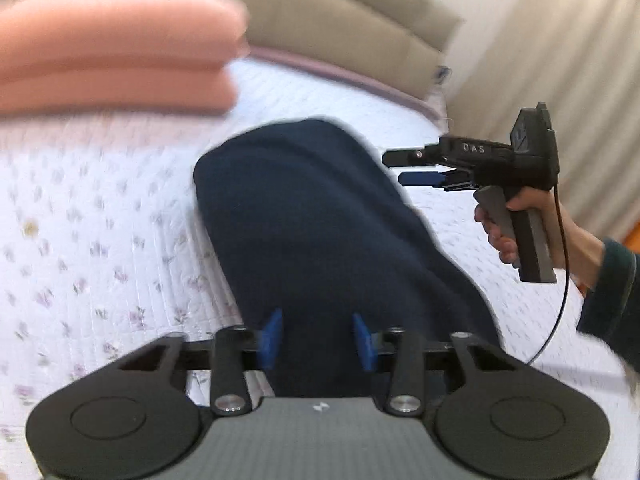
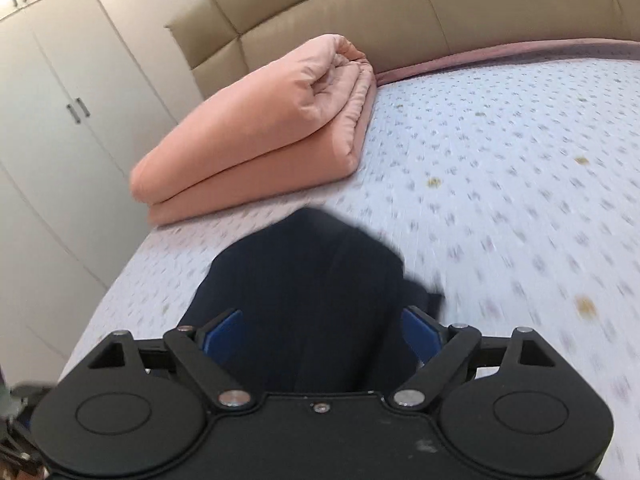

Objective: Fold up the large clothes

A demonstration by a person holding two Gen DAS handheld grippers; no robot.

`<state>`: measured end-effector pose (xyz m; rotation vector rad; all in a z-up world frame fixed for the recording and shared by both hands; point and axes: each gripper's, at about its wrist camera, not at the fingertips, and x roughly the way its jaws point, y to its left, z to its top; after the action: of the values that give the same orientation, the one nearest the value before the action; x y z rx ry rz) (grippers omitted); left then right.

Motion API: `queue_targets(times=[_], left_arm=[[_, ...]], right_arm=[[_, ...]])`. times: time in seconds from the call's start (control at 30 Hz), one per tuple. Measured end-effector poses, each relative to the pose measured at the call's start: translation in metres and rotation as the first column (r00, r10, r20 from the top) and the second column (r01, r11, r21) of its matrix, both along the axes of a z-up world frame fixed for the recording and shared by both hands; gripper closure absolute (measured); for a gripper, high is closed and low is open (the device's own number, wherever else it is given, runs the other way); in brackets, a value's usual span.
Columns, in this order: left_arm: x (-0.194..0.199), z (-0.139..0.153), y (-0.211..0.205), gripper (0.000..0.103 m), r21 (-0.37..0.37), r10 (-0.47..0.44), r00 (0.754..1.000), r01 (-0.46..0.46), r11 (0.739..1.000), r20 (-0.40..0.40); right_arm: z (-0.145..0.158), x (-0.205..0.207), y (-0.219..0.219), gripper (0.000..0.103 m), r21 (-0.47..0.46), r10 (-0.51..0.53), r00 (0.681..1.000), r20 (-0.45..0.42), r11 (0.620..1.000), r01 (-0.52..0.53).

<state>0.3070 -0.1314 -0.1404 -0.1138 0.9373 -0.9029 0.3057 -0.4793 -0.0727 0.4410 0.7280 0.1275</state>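
A dark navy garment [image 1: 312, 220] lies as a folded bundle on the floral bed cover [image 1: 100, 240]. My left gripper [image 1: 318, 338] hovers over its near end, its blue pads [image 1: 272, 336] apart and not pressing the cloth. My right gripper [image 1: 394, 168], held by a hand [image 1: 512, 232], hangs in the air just off the bundle's right side. In the right wrist view the same garment [image 2: 312, 280] lies below my right gripper [image 2: 320, 332], whose pads [image 2: 224, 332] stand wide apart with nothing pinched.
A folded pink duvet [image 2: 260, 132] lies at the head of the bed beside the bundle, also blurred in the left wrist view as a pink duvet [image 1: 112, 48]. A tan padded headboard [image 2: 360, 12] stands behind it. A cream wardrobe [image 2: 60, 100] stands beside the bed.
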Motion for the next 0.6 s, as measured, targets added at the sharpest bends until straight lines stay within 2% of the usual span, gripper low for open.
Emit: queue_targets(times=[0.03,0.07,0.1,0.13,0.17,0.2,0.27,0.3,0.37,0.4,0.47,0.5,0.53,0.6], left_arm=[[0.006,-0.005,0.000,0.061,-0.049,0.002,0.999,-0.004,0.999,-0.035],[0.008,-0.004,-0.003,0.061,-0.063,-0.002,1.000,0.000,0.998,-0.029],[0.007,-0.002,-0.004,0.059,-0.050,-0.014,1.000,0.013,0.999,-0.009],[0.006,0.001,-0.006,0.058,-0.021,-0.026,1.000,0.026,0.999,0.017],[0.006,0.005,-0.007,0.056,-0.008,-0.027,0.999,0.027,1.000,0.030],[0.009,0.008,-0.006,0.054,-0.023,-0.028,0.999,0.028,0.999,0.030],[0.023,0.011,-0.004,0.046,-0.060,-0.004,1.000,0.004,0.998,0.012],[0.029,0.011,-0.006,0.044,-0.053,0.017,1.000,-0.017,0.998,0.012],[0.040,0.005,-0.011,0.041,-0.027,0.030,0.999,-0.031,0.999,-0.011],[0.046,-0.001,-0.014,0.038,-0.049,0.017,0.998,-0.020,0.999,-0.060],[0.053,-0.016,-0.024,0.035,-0.076,-0.005,0.984,-0.008,0.997,-0.176],[0.053,-0.023,-0.030,0.028,-0.054,-0.006,0.980,-0.005,0.999,-0.199],[0.051,-0.028,-0.032,0.025,-0.030,-0.002,0.979,-0.004,1.000,-0.202],[0.053,-0.033,-0.023,0.028,-0.076,-0.001,0.967,-0.019,0.997,-0.256]], right_arm=[[-0.010,0.019,0.000,0.001,0.000,-0.015,1.000,-0.026,1.000,0.015],[-0.025,0.040,-0.001,0.001,0.007,-0.028,0.998,-0.056,1.000,0.028],[-0.036,0.053,-0.004,0.009,0.038,-0.025,0.994,-0.102,0.999,0.029],[-0.042,0.055,-0.007,0.038,0.083,0.001,0.991,-0.135,0.996,0.010],[-0.041,0.051,-0.005,0.071,0.076,-0.005,0.995,-0.103,0.997,0.013],[-0.031,0.042,0.000,0.089,0.030,-0.030,1.000,-0.009,0.999,0.030],[-0.013,0.033,0.009,0.091,-0.035,-0.034,0.995,0.098,0.999,0.038],[-0.007,0.035,0.010,0.091,-0.056,-0.045,0.993,0.108,0.997,0.051],[-0.005,0.045,0.002,0.091,-0.105,-0.065,0.995,0.082,0.992,0.073],[-0.005,0.044,-0.003,0.091,-0.116,-0.082,0.995,0.054,0.989,0.088],[-0.026,0.055,-0.021,0.091,-0.107,-0.123,0.991,-0.047,0.987,0.118],[-0.038,0.058,-0.027,0.087,-0.081,-0.114,0.989,-0.098,0.991,0.106],[-0.047,0.060,-0.032,0.074,-0.049,-0.098,0.985,-0.139,0.995,0.092],[-0.053,0.050,-0.046,0.052,0.065,-0.134,0.974,-0.185,0.987,0.148]])
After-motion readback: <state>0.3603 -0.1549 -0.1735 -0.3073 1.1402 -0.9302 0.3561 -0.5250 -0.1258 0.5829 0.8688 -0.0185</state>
